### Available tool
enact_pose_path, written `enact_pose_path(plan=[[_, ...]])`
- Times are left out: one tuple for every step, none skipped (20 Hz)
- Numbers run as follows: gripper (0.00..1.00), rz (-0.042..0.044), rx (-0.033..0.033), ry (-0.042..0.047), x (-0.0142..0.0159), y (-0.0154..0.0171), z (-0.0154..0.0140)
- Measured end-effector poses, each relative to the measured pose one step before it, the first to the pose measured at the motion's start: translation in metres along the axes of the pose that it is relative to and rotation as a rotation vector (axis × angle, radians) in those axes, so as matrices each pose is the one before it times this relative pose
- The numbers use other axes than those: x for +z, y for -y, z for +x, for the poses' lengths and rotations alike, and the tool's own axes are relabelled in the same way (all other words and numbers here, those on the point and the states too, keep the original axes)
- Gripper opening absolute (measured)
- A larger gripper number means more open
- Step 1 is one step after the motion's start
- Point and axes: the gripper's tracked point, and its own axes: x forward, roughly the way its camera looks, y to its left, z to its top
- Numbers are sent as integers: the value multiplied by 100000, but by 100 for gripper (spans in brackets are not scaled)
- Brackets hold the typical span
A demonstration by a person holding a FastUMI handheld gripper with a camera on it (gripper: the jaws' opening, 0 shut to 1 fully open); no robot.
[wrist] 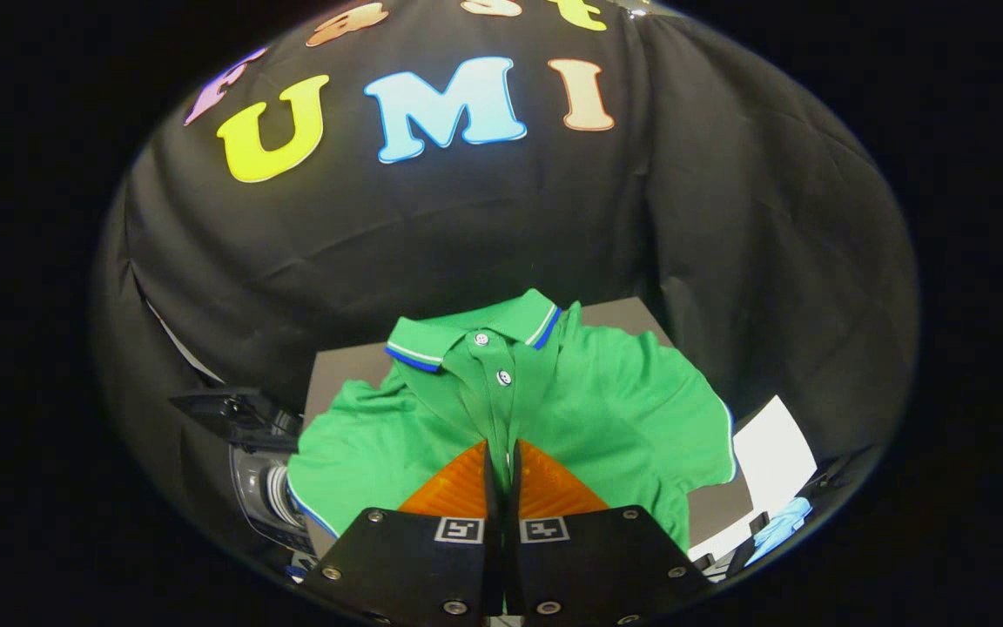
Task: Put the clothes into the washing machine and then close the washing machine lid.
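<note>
Now claw (501, 453) pinching green shirt (606, 409), washer (266, 488) beside

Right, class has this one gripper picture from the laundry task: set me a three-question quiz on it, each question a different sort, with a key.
1. True or false: the green polo shirt is spread on the grey table, collar towards the booth wall.
2. Multiple choice: the fingers of the gripper are
A. wide open above the shirt
B. closed together on the shirt's button placket
C. gripping the washing machine lid
3. Fill in: the washing machine stands beside the table, on the side of the gripper's ____ finger.

Key: 1 true; 2 B; 3 left.
</note>
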Motion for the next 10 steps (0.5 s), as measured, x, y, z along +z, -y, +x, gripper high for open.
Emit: enact_pose_path(plan=[[1,-782,101,1744,754,-834,-889],[1,-954,-256,1059,303,-863,-838],[1,-221,-544,1264,432,-950,-1163],[1,1323,-165,1852,745,-958,-1216],[1,1640,1360,1911,615,-1588,-1405],[1,1204,1353,1973,376,-1708,-1759],[1,36,1489,1884,338,-1606,-1473],[1,-580,1054,1417,207,-1471,-1281],[1,-930,1084,1747,270,-1498,-1173],[1,-404,2203,1770,283,-1677,-1105]])
